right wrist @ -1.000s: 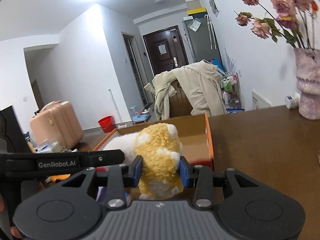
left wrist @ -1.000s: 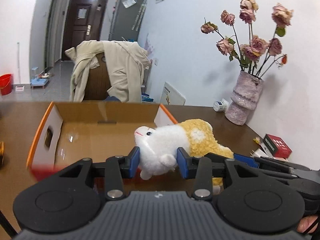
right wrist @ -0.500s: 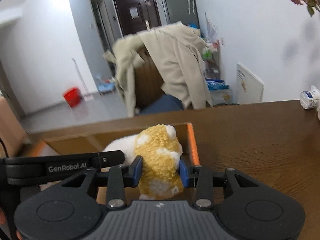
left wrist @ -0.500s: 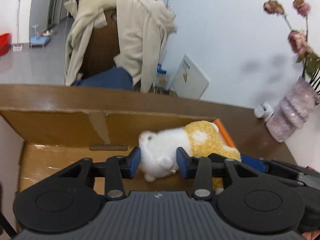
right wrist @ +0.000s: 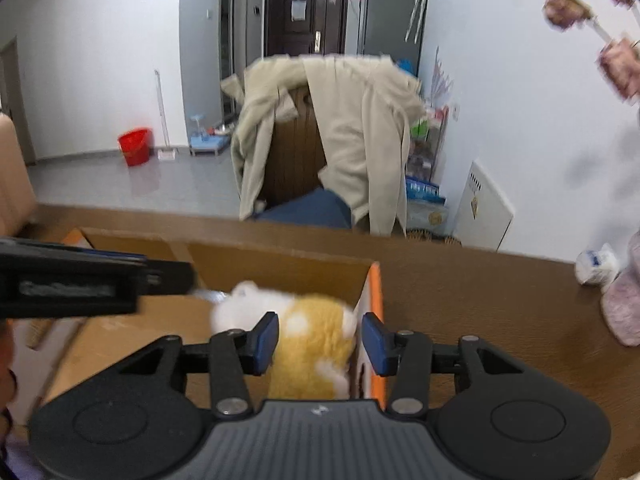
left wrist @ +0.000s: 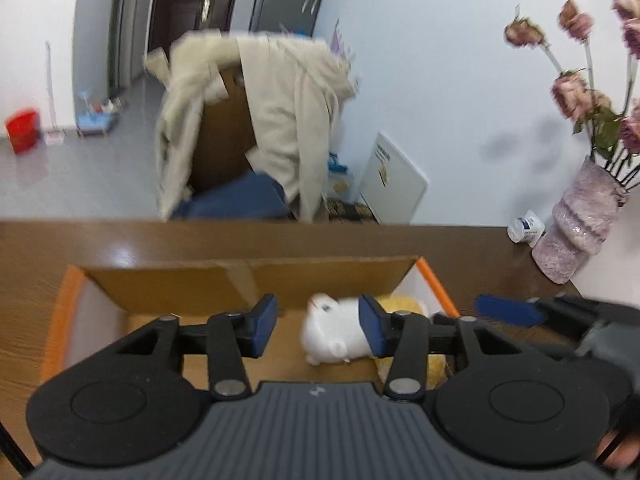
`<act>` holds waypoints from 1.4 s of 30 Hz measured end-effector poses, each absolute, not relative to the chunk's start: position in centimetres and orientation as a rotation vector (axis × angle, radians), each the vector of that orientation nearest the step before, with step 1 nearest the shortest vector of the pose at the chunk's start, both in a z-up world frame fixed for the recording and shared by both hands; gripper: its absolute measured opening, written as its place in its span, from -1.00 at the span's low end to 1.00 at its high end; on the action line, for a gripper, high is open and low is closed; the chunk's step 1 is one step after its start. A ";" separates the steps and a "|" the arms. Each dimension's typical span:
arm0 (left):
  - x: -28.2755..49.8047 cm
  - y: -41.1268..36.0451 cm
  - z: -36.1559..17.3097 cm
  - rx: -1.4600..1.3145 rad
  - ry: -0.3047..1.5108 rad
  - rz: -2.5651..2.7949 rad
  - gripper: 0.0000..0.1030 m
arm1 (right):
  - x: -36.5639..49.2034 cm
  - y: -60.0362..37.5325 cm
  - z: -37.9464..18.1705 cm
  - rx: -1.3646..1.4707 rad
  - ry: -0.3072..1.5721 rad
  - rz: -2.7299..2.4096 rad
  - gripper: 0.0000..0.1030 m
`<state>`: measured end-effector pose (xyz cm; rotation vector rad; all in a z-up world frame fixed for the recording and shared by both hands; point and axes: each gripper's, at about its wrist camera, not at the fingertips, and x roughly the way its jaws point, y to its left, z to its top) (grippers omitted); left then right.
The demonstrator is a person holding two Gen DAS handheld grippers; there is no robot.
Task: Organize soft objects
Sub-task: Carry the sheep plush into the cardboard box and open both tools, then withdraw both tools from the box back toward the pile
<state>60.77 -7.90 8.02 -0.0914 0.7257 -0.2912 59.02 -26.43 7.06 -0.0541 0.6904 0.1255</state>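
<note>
A white and yellow plush animal [left wrist: 332, 334] [right wrist: 312, 344] lies inside the open cardboard box [left wrist: 320, 276] [right wrist: 280, 268] with orange rims, at its right end. My left gripper [left wrist: 317, 330] hangs over the box, its jaws opening. Its right pad [left wrist: 372, 330] is against the white head and the left pad stands clear. My right gripper [right wrist: 320, 340] straddles the yellow body, jaws opening, with a gap at the right pad [right wrist: 374, 342]. In each wrist view the other gripper [left wrist: 504, 310] [right wrist: 80, 284] reaches in from the side.
The box sits on a brown wooden table [left wrist: 120, 240]. A pink vase of dried roses [left wrist: 576, 232] and a small white bottle [left wrist: 526, 228] stand at the back right by the wall. Beyond the table is a chair draped with a beige coat [left wrist: 260, 120].
Both grippers carried the plush forward over the box, then their jaws widened and released it. The plush now sits lower, inside the box.
</note>
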 end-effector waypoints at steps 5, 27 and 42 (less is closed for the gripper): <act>54.3 -5.8 13.8 -0.041 0.628 -0.269 0.31 | 53.3 -27.4 13.2 -0.094 0.654 0.195 0.25; 12.9 3.2 9.4 0.017 0.210 -0.101 1.00 | 15.0 -24.8 9.3 0.011 0.304 0.331 0.74; 10.1 2.4 3.0 -0.009 0.339 -0.140 1.00 | 10.1 -24.2 0.9 0.056 0.444 0.238 0.83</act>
